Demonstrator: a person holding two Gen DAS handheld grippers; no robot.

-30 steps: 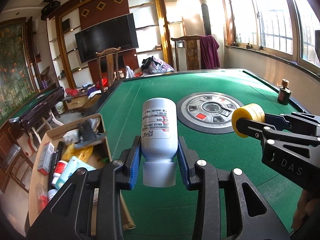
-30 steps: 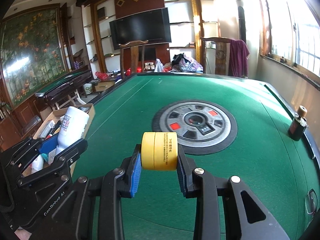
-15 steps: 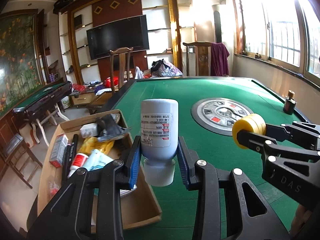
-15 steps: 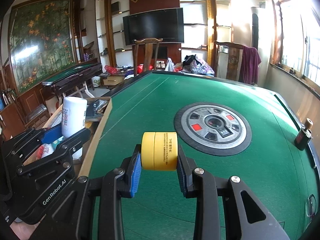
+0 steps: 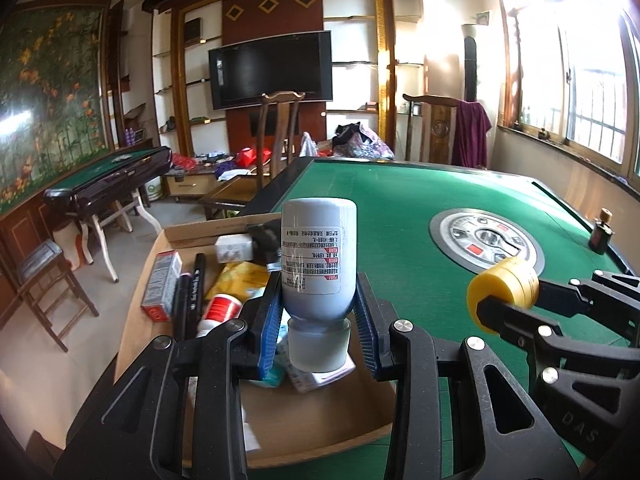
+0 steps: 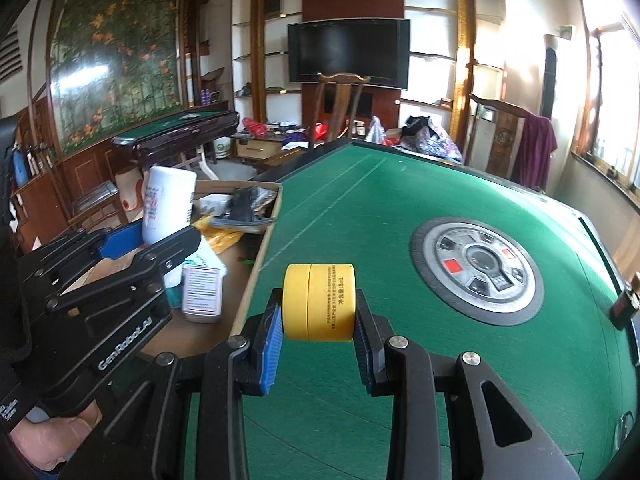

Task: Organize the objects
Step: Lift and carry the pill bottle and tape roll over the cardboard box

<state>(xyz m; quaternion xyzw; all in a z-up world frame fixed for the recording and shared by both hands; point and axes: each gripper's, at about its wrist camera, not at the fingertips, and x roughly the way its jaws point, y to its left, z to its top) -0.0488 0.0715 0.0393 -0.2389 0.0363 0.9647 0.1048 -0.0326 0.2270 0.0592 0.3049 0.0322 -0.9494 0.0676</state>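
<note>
1 white plastic bottle w/ printed label (image 5: 319,258), 1 yellow round jar (image 6: 319,302), 1 small dark glass bottle (image 5: 600,231), 1 brown cardboard box (image 5: 280,424), 2 black hand-held grippers: left (image 5: 319,330), right (image 6: 319,346).

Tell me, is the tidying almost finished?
Partly. The cardboard box already holds several things. The left gripper holds a white bottle above the box, and the right gripper holds a yellow jar over the green table. A small dark bottle sits at the table's edge.
</note>
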